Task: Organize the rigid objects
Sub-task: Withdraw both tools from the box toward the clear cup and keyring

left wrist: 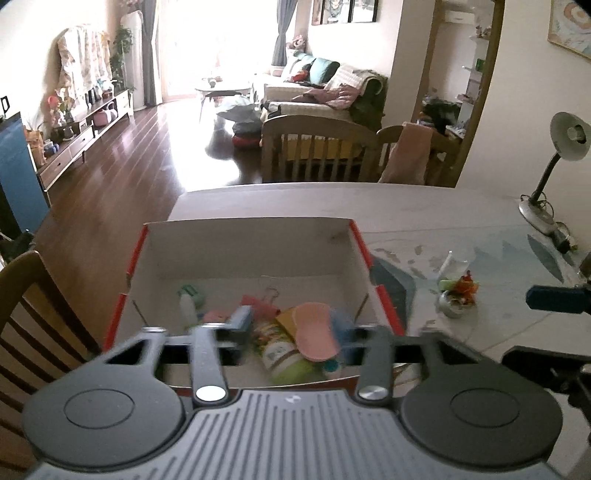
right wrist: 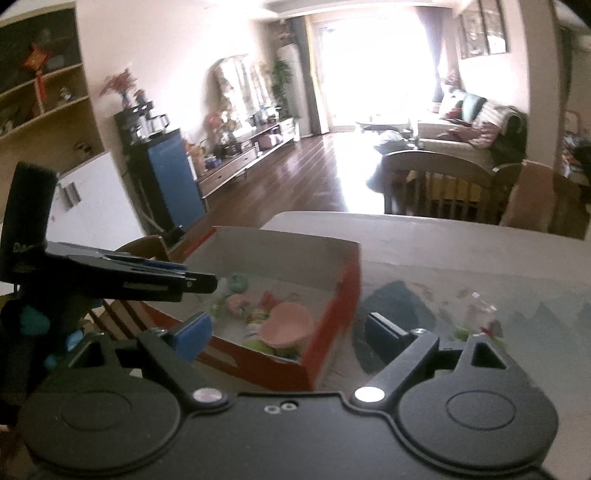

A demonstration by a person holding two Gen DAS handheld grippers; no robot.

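Box [left wrist: 247, 251] holds small items — both tongs [left wrist: 291, 326] [right wrist: 291, 332] spread wide, empty.

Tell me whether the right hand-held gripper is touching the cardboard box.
Apart. The right wrist view shows the right hand-held gripper open and empty, fingers raised on either side of the cardboard box's near corner, with no visible contact.

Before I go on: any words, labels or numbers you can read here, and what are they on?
None can be read.
Green bottle in the box: the label is printed, but blurred.
Black device at the left of the right wrist view: pale lettering, too blurred to read.
Framed pictures on the wall: too small.
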